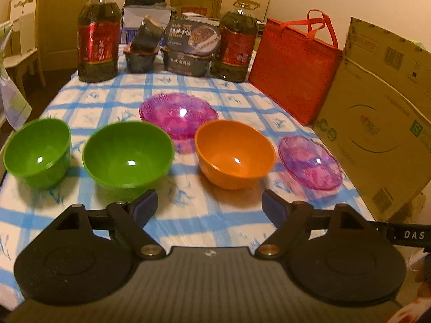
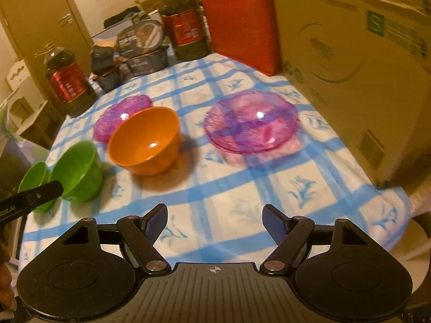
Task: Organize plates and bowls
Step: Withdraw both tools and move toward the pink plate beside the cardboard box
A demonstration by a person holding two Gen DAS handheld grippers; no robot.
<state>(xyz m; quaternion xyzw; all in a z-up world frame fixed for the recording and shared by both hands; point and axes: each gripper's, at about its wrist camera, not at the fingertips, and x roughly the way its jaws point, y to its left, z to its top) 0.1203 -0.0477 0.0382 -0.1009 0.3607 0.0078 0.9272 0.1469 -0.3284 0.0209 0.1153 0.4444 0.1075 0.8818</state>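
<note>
the left claw (image 1: 210,204) hangs low over the near edge of the bench (image 1: 204,223), its fingers spread wide with nothing between them. the right claw (image 2: 215,220) is likewise spread apart and holds nothing. from the left wrist, a row runs across the checked cloth: two green bowls (image 1: 37,152) (image 1: 128,154), an orange bowl (image 1: 234,153) and a purple plate (image 1: 309,162), with a second purple plate (image 1: 179,114) behind the middle. the right wrist view brings the near purple plate (image 2: 252,122) close and shows the far one (image 2: 121,115) just behind the orange bowl (image 2: 145,141), possibly touching it; blur hides the gap. only the left view shows both oil bottles (image 1: 98,35) (image 1: 237,45) squarely; the red bag (image 1: 293,67) stands beside a cardboard box (image 1: 382,118).
</note>
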